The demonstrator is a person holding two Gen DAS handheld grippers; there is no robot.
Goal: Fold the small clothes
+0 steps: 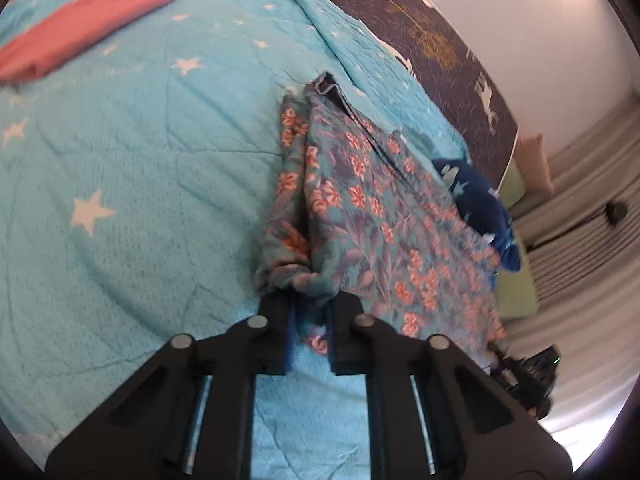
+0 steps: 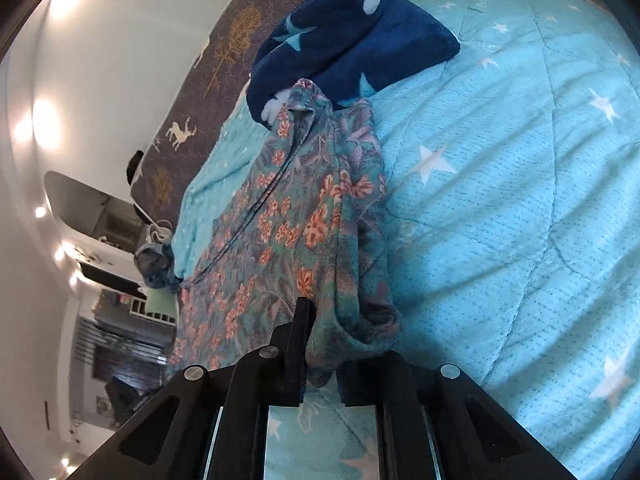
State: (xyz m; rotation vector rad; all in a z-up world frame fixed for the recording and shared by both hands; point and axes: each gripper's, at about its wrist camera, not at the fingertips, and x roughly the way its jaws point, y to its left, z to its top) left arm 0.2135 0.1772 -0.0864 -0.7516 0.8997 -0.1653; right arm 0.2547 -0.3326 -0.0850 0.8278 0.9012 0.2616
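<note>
A teal floral garment (image 1: 372,216) with orange flowers hangs stretched between my two grippers above the bed. My left gripper (image 1: 312,300) is shut on one bunched corner of it. My right gripper (image 2: 324,344) is shut on another bunched corner of the same garment (image 2: 296,216). The cloth sags between them and its far end rests on the turquoise star quilt (image 1: 120,140). The right gripper's body shows in the left wrist view at the lower right (image 1: 528,372).
A folded pink garment (image 1: 88,20) lies at the far left of the quilt. A dark blue fleece garment (image 2: 352,40) with light stars lies crumpled beyond the floral one, also seen in the left wrist view (image 1: 480,204). A dark patterned mattress edge (image 1: 440,40) borders the quilt (image 2: 520,200).
</note>
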